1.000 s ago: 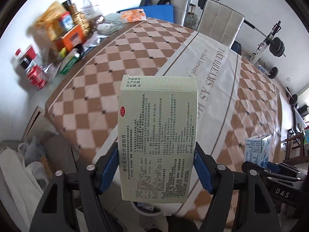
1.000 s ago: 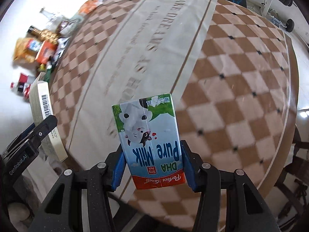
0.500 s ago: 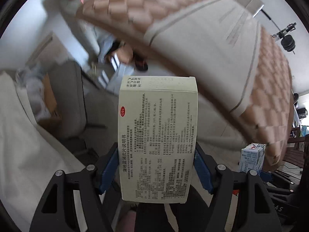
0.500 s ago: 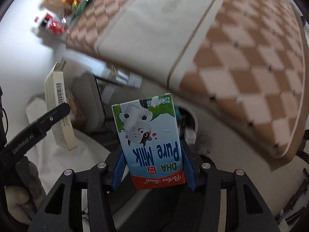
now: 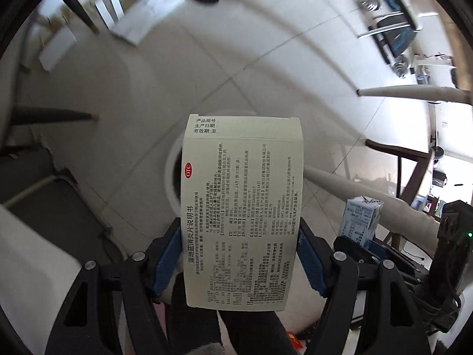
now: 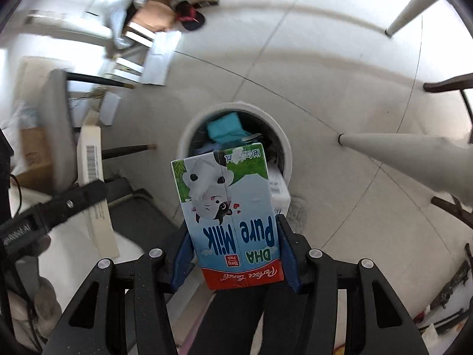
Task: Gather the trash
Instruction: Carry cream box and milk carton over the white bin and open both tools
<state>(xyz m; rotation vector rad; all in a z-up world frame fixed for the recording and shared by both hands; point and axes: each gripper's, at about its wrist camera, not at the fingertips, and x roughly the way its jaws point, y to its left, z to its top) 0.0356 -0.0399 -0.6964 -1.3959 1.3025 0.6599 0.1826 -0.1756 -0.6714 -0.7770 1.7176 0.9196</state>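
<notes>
Your right gripper clamps the upside-down milk carton, its long axis aimed straight at the round white bin just ahead; your left gripper, gripping the pale medicine box, sits off to the side.

White table legs and dark chair legs cross the tiled floor.

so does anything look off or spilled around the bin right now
Nothing spilled. The round white trash bin stands upright on the tiled floor, already holding trash. The blue-and-white milk carton sits upside down in the right gripper, its print inverted. The pale green medicine box is held straight in the left gripper.
</notes>
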